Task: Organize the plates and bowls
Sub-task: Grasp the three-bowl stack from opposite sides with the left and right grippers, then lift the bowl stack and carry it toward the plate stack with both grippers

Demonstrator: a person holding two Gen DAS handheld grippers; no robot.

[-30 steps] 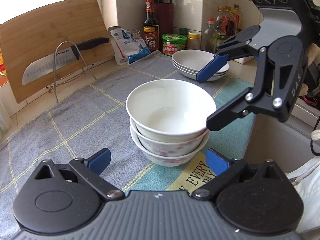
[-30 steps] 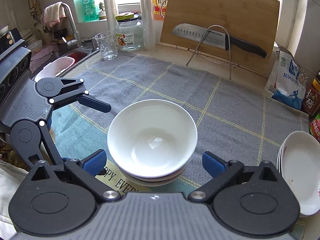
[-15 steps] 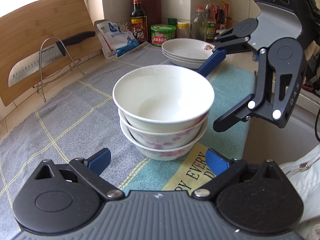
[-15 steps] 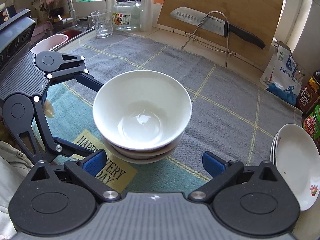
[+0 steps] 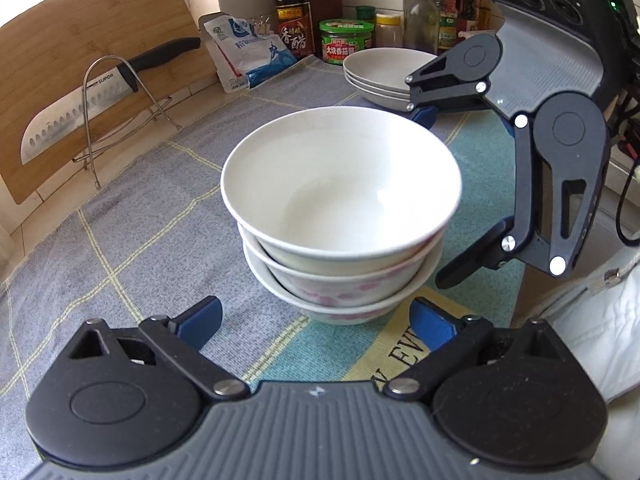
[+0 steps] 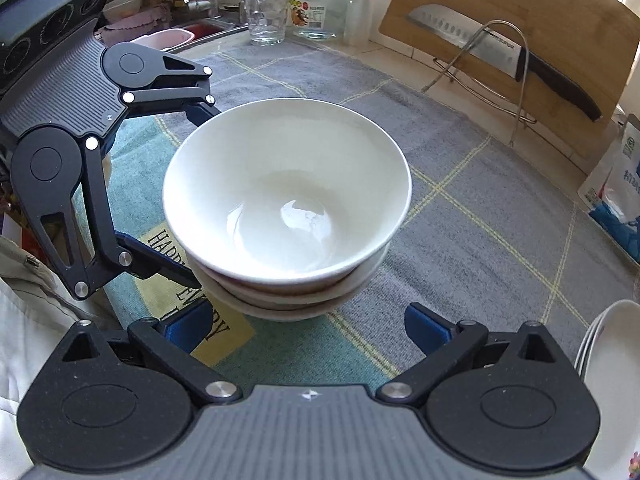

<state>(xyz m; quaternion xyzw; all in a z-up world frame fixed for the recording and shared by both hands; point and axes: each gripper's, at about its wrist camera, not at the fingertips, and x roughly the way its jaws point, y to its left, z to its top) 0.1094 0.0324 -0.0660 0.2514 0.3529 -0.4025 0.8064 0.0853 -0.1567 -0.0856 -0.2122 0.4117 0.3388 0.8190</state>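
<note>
Basically a grey checked cloth [image 5: 132, 216] covers the counter, and the stack of three bowls [image 5: 340, 216] sits on it near the front edge, partly on the teal and yellow printed patch [image 6: 160, 248]; everything below is placed relative to that stack. Bamboo cutting board [image 5: 60, 64] leans on the wall well behind the stack, santoku knife [image 6: 480, 46] lying in a wire rack [image 5: 104, 108] in front of the board. Left gripper [image 5: 316, 322] is just in front of the stack, jaws spread wide, blue pads either side of the bottom bowl, not touching it, holding nothing. Right gripper [image 6: 308, 326] likewise sits just short of the stack from its own side, jaws wide apart, nothing gripped; in the left wrist view it shows beside the stack with one finger behind the rim and one low by the base, contact cannot be told. Stack of white plates [image 5: 384, 74] sits apart from the bowls, beyond them in the left view, also on the cloth. Top bowl plain white, lower two with pink flower print. White and blue pouch [image 5: 248, 52] lies far behind the stack by the wall, next to a dark sauce bottle [image 5: 292, 12] and a green-lidded jar [image 5: 346, 40]. Glass jar [image 6: 318, 8] and clear glass mug [image 6: 264, 16] stand at the far cloth edge in the right view.
</note>
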